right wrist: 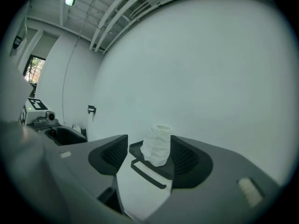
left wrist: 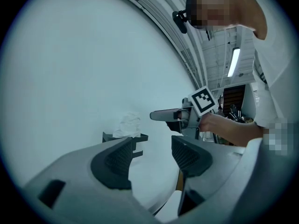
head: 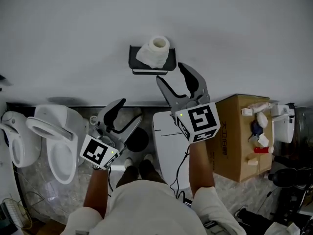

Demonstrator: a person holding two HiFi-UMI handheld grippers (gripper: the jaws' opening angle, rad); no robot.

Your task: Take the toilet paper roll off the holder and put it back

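White roll upright on black holder

Illegible print on the cardboard box

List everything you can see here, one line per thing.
toilet paper roll: one, white, standing on the holder
holder: one, black, on the white wall
toilets: two, white, on the floor at left
cardboard box: one, brown, on the floor at right
small items: several, white, blue and red, on top of the box
left gripper: one, grey, open, empty, held low
right gripper: one, grey, open, empty, raised just below the holder
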